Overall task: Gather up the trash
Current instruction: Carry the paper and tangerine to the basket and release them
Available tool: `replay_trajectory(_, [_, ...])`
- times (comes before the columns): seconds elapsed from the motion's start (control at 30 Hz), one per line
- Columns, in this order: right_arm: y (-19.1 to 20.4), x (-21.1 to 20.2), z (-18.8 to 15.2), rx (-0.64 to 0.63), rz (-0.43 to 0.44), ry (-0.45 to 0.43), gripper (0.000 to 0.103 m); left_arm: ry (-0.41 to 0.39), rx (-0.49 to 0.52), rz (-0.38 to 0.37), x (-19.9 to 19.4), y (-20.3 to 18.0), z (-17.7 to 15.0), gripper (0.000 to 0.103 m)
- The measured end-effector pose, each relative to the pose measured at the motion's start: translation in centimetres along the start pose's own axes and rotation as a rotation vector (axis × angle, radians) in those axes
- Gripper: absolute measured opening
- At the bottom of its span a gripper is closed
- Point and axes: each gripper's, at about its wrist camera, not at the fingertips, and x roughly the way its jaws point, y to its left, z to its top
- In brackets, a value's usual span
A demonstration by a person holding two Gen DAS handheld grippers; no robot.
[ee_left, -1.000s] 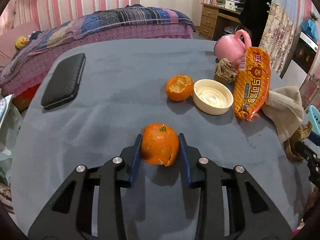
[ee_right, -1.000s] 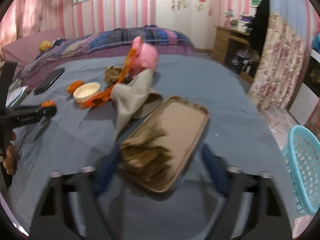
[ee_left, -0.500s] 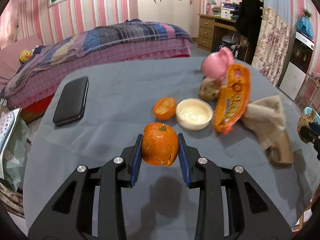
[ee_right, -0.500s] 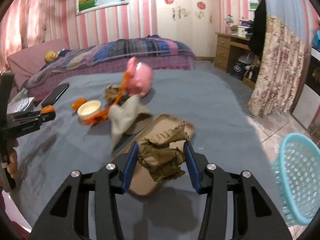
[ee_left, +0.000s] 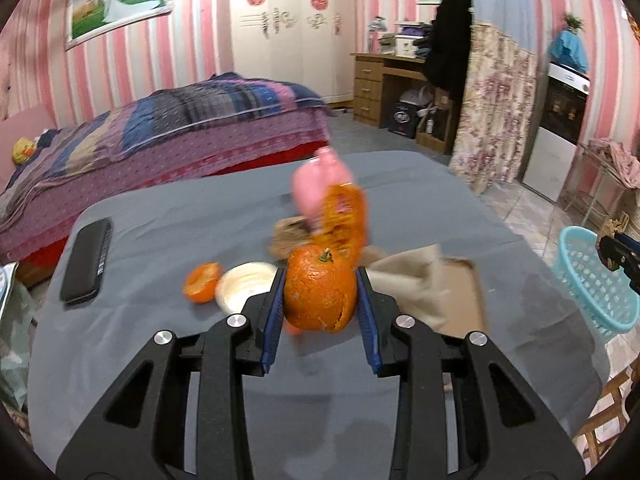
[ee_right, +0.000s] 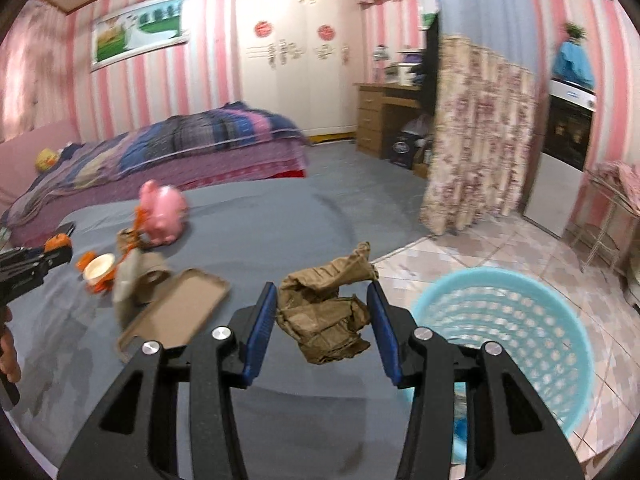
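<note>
Left wrist: left gripper (ee_left: 320,298) pinching orange peel (ee_left: 320,291), lifted above grey table (ee_left: 168,224); second peel (ee_left: 202,282) beside white lid (ee_left: 244,286)

Right wrist: right gripper (ee_right: 322,316) clamped on crumpled brown paper (ee_right: 326,312), raised beside blue basket (ee_right: 516,344)

Blk phone case (ee_left: 86,261), pink piggy bank (ee_right: 165,213)

Even indoor light, no glare; heavy fisheye bend w/ dark corners. Beyond the fingers bkgd is motion-smeared; soft shadows under them.
</note>
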Motion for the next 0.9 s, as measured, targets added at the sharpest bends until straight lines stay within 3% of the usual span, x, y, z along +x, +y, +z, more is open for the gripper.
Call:
replay_trajectory(0.17, [-5.3,-0.3,-0.5,0.081,-0.088,0.01,0.046,-0.014,0.042,-0.059,0.7,-4.8,0.8,0.032])
replay_trajectory(0.37, [-9.0,-1.5,-1.1,0.125,-0.143,0.002,0.046,-0.021,0.092,-0.133,1.6,-10.5,1.5,0.032])
replay_trajectory(0.7, [-11.4,-2.6,-1.2,0.143,-0.175,-0.014,0.046,-0.042,0.179,-0.252,1.9,-19.5,2.2,0.032])
replay_trajectory(0.9, [-12.7,-2.6,-1.4,0.164,-0.2,-0.02,0.046,-0.042,0.206,-0.301,2.3,-22.7,2.3,0.032])
